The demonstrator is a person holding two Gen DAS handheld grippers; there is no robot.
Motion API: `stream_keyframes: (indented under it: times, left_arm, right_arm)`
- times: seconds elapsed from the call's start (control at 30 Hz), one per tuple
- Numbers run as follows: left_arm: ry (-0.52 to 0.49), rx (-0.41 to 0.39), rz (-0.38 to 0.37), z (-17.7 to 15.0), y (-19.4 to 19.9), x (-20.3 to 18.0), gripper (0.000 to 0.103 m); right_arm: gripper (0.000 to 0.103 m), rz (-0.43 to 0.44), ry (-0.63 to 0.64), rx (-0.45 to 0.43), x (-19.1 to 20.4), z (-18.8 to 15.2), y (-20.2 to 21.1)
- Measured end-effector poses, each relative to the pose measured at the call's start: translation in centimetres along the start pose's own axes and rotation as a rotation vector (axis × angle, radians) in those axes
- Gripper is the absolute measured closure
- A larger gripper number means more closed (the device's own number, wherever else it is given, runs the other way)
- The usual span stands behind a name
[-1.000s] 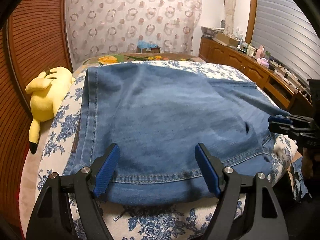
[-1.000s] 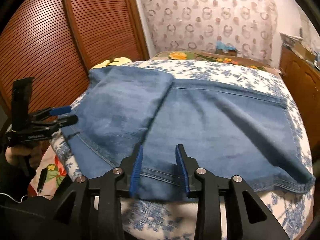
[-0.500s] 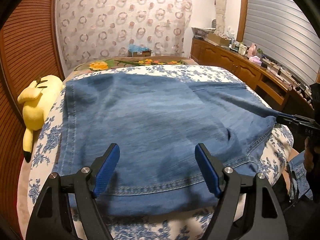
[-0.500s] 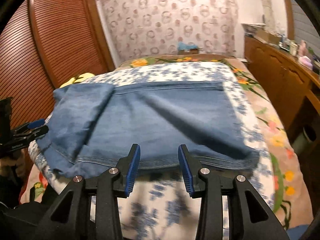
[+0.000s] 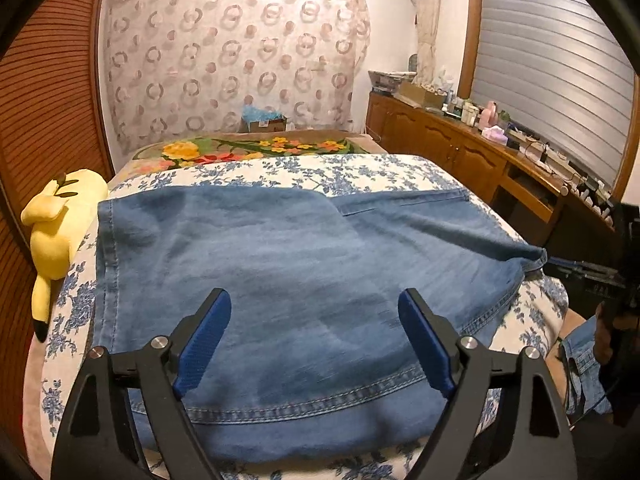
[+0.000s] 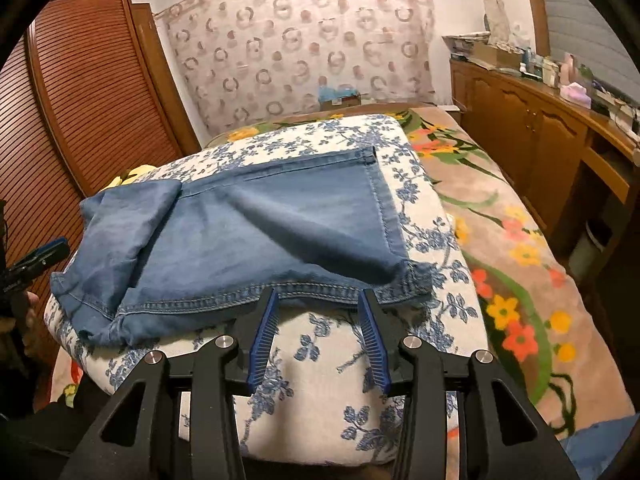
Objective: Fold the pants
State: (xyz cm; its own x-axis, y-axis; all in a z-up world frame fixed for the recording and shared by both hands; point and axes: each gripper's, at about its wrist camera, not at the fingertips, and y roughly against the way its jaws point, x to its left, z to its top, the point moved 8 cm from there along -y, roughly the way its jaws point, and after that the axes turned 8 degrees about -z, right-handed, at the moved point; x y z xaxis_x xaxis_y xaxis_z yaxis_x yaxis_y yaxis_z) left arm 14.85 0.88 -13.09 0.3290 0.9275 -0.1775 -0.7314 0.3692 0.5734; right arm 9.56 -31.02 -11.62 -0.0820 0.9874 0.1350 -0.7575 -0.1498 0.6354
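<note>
So the jeans [image 5: 280,280] are lying across the bed [image 6: 360,392], long axis running left to right.
Left gripper [image 5: 316,340] hovers over the denim, fingers wide apart, nothing held. Right gripper [image 6: 318,340] sits just short of the near hem, fingers apart too, so I'd guess it grabs that edge first.

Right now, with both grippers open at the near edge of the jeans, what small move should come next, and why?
Probably ease the right gripper forward and close it on the near hem of the jeans. Its fingers are open right at that stitched edge, gripping nothing. The left gripper hangs wide open over the denim, so neither one holds cloth for a fold.
</note>
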Motion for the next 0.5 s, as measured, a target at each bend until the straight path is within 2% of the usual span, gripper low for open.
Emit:
stream_keyframes:
  times: [0.13, 0.3, 0.5]
  left_arm:
    - [-0.005, -0.004, 0.006, 0.1, -0.2, -0.7, 0.017]
    - [-0.025, 0.034, 0.024, -0.2, -1.1, -1.3, 0.017]
    - [-0.022, 0.037, 0.018, -0.2, -1.5, -1.7, 0.017]
  right_arm:
    - [0.06, 0.005, -0.01, 0.004, -0.7, -0.1, -0.5]
    - [0.06, -0.029, -0.032, 0.005, -2.2, -0.2, -0.9]
    - [0.06, -0.049, -0.051, -0.011, -4.0, 0.2, -1.1]
